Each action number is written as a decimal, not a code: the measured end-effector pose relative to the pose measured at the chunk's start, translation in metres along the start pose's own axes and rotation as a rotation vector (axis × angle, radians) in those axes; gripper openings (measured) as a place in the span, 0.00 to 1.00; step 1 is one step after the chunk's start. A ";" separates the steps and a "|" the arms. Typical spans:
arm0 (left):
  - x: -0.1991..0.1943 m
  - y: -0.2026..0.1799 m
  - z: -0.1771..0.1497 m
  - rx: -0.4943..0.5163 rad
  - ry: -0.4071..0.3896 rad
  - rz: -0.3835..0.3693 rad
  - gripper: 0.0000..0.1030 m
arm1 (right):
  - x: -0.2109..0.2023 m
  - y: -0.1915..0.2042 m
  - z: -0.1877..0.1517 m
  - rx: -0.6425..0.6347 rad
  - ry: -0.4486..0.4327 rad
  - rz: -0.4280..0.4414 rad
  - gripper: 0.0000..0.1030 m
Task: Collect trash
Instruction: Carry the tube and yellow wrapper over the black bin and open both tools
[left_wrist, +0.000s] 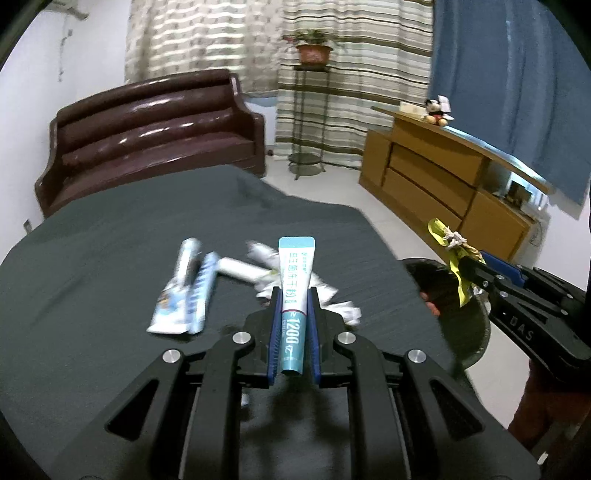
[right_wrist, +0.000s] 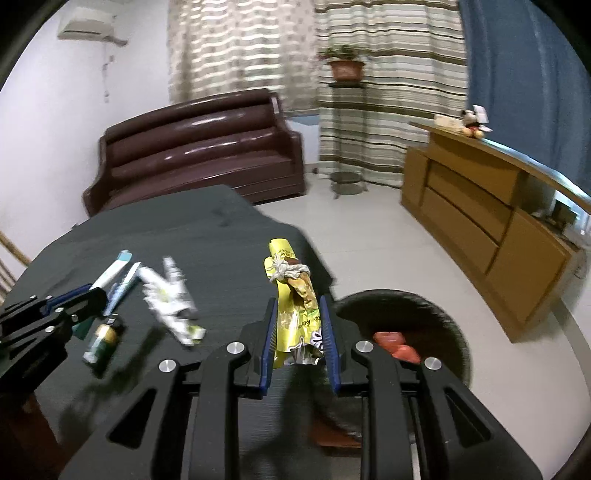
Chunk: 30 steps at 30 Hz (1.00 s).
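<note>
Toothpaste tube (left_wrist: 293, 291) and yellow wrapper (right_wrist: 295, 314), gripped

Dim daylight through curtains (left_wrist: 207, 40); motion-blurred litter (right_wrist: 168, 299), fisheye-bent edges

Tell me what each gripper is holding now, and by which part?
Left gripper: teal toothpaste tube, clamped around its lower half. Right gripper: yellow snack wrapper tied with string, clamped by its lower, open end.

"1200" on toothpaste tube (left_wrist: 291, 295); "DAS" on right claw (left_wrist: 476, 275).
</note>
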<state>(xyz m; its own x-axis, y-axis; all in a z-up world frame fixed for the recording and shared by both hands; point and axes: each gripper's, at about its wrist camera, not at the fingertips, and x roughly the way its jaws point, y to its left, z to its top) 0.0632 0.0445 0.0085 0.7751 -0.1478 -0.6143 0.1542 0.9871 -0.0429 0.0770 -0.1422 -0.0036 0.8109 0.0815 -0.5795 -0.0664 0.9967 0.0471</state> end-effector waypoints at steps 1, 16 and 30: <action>0.003 -0.009 0.002 0.011 -0.002 -0.008 0.13 | 0.001 -0.008 0.000 0.007 -0.002 -0.016 0.23; 0.052 -0.100 0.019 0.109 0.014 -0.077 0.13 | 0.014 -0.077 -0.004 0.078 0.004 -0.118 0.23; 0.081 -0.136 0.020 0.170 0.051 -0.096 0.13 | 0.024 -0.096 -0.007 0.119 0.009 -0.139 0.23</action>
<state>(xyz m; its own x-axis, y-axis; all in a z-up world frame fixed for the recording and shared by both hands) 0.1174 -0.1026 -0.0192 0.7206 -0.2330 -0.6530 0.3306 0.9434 0.0281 0.0991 -0.2363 -0.0281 0.8023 -0.0570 -0.5942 0.1160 0.9913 0.0615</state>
